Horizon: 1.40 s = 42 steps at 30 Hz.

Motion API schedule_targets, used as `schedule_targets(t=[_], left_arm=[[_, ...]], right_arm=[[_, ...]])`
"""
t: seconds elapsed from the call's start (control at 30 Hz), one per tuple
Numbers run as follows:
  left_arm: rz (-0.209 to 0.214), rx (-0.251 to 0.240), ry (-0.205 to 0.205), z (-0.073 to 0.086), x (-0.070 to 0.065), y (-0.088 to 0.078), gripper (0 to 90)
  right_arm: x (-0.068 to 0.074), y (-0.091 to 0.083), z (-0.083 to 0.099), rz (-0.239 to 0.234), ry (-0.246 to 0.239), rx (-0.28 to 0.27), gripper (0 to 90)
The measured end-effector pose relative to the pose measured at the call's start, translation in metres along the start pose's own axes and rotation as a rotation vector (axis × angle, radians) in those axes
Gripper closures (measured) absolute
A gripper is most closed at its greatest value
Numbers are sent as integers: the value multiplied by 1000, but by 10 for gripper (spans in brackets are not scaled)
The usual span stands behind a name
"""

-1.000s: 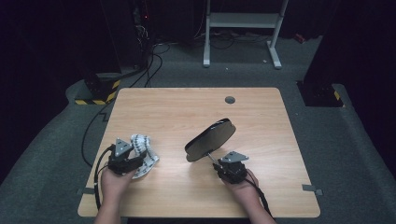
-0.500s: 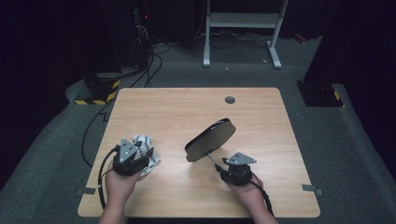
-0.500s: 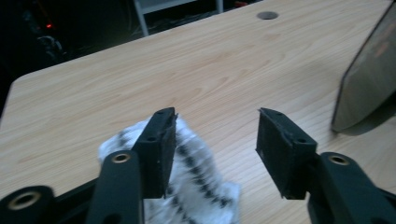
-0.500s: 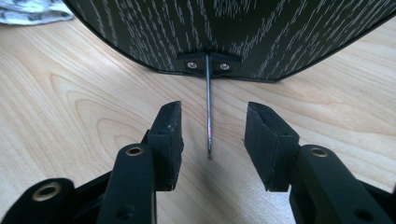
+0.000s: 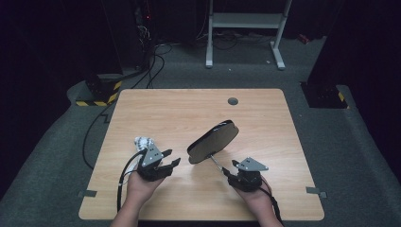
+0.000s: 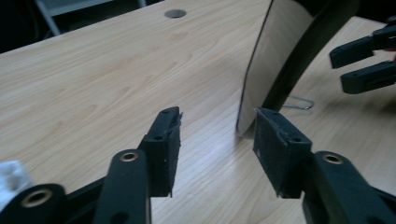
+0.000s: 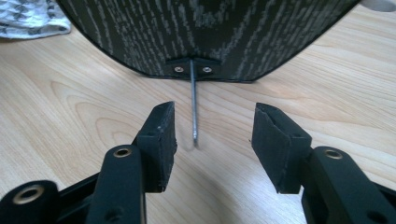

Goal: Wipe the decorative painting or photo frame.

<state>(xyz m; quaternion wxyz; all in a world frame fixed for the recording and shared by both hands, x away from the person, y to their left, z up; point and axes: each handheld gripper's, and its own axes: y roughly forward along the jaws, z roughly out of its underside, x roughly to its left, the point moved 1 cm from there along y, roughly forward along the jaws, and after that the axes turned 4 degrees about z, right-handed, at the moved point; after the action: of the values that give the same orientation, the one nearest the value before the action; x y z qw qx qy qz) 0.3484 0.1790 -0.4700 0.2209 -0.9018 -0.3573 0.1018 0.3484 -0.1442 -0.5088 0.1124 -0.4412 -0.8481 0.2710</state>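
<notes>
High view: mirror (image 5: 213, 141) propped tilted mid-table on wire stand (image 7: 194, 105). Right gripper (image 5: 232, 171) jaws apart, just been opening, stand between, untouched. Left gripper (image 5: 171, 161) empty, jaws closing, cloth (image 5: 142, 142) behind.

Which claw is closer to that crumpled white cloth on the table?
Left. The left claw sits just beside the white cloth, which lies by its body. The right claw is across the table, beyond the standing mirror.
</notes>
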Motion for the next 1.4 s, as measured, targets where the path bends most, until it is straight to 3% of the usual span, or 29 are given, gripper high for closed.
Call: schedule_targets(t=[0.33, 0.53, 0.7, 0.9, 1.3, 1.4], left_arm=[[97, 22, 43, 1, -18, 26, 616], [104, 38, 40, 3, -21, 35, 611], [83, 46, 44, 5, -24, 40, 605], [102, 53, 67, 5, -32, 42, 597], [173, 65, 127, 5, -60, 55, 565], [167, 79, 139, 6, -61, 58, 529]], right_arm=[[0, -4, 8, 31, -6, 12, 476], [-2, -6, 10, 35, 4, 14, 471], [-1, -4, 11, 34, 5, 23, 471], [1, -4, 12, 27, 4, 27, 471], [2, -3, 11, 8, 9, 28, 491], [3, -3, 11, -2, 13, 31, 499]])
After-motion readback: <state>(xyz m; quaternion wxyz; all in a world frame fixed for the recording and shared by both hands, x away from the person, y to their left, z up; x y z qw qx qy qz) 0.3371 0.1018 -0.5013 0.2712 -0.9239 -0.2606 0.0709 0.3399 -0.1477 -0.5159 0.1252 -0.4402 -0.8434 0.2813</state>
